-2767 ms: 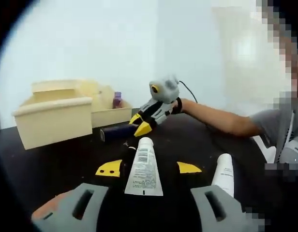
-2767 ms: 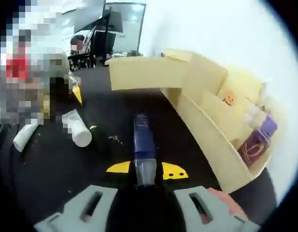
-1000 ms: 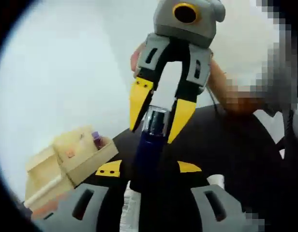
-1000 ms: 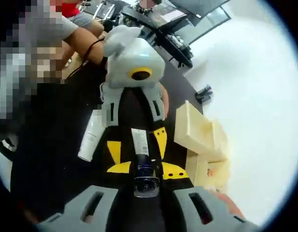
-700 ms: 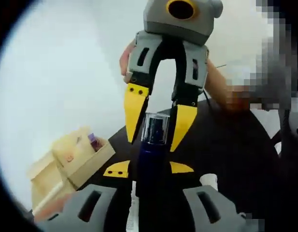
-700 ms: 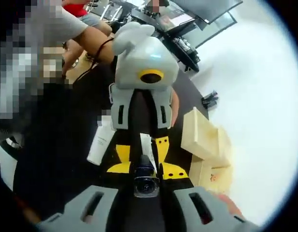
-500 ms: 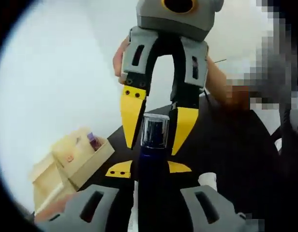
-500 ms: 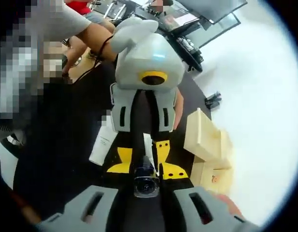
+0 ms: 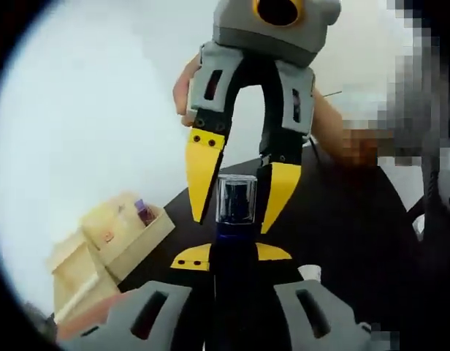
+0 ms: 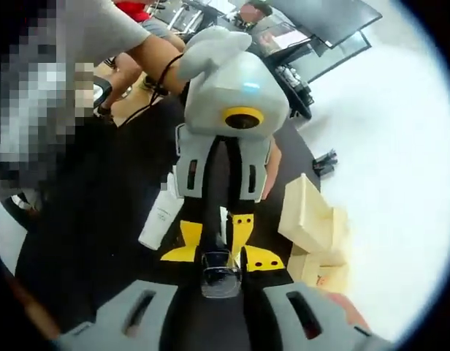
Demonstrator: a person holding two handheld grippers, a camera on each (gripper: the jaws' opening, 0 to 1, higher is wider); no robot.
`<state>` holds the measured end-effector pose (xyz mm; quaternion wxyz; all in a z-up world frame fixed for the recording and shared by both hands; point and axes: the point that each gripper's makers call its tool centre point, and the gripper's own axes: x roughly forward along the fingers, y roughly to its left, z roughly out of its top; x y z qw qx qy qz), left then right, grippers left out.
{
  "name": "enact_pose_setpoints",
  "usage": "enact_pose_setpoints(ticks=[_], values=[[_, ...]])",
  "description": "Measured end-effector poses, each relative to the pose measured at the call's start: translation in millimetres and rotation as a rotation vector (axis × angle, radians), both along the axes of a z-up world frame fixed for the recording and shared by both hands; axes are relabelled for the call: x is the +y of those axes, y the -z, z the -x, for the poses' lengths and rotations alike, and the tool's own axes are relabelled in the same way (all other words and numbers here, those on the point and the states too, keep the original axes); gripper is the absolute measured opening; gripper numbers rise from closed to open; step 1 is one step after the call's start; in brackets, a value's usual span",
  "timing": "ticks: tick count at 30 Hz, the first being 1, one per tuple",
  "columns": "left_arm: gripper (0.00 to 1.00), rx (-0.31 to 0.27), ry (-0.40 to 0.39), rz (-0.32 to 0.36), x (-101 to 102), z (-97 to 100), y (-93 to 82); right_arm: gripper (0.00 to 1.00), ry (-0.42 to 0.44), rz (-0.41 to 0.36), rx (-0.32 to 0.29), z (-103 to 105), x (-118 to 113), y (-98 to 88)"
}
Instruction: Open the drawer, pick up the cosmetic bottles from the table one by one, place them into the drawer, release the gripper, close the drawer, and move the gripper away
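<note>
A dark blue cosmetic bottle [image 9: 234,292] with a clear cap hangs in the air between my two grippers, which face each other. In the left gripper view my left gripper [image 9: 232,256] is shut on the bottle's body. My right gripper [image 9: 232,219] reaches in from above, its yellow fingers on either side of the cap. In the right gripper view my right gripper [image 10: 221,257] grips the cap end of the bottle [image 10: 220,276], and the left gripper [image 10: 216,232] clasps it from the far side. The cream wooden drawer box [image 9: 112,238] sits at lower left on the black table.
A white tube [image 10: 158,219] lies on the black table [image 10: 101,241] left of the grippers. Another white bottle top [image 9: 310,273] peeks up by my left jaws. The drawer box [image 10: 313,219] holds a purple item [image 9: 145,213]. A person's arm [image 9: 356,142] reaches in from the right.
The right gripper lifted the blue bottle off the table and brought it to the left gripper. The left jaws, open a second ago, have closed onto the bottle's body.
</note>
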<state>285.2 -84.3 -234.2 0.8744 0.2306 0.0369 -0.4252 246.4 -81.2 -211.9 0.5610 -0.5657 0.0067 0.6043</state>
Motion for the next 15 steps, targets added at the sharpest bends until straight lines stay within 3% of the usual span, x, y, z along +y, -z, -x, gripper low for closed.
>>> enact_pose_setpoints(ticks=[6,10,15], values=[[0.14,0.037,-0.069,0.026,14.4,-6.8,-6.3,0.24,0.046,-0.083,-0.068,-16.1,-15.9,-27.3],[0.14,0.074,-0.123,0.072,21.5,-6.6,-10.8,0.31,0.059,-0.093,-0.086,-20.3,-17.7,-30.2],[0.14,0.093,-0.228,0.093,40.9,-8.3,-27.6,0.31,0.083,-0.054,-0.125,-26.3,-18.4,-24.6]])
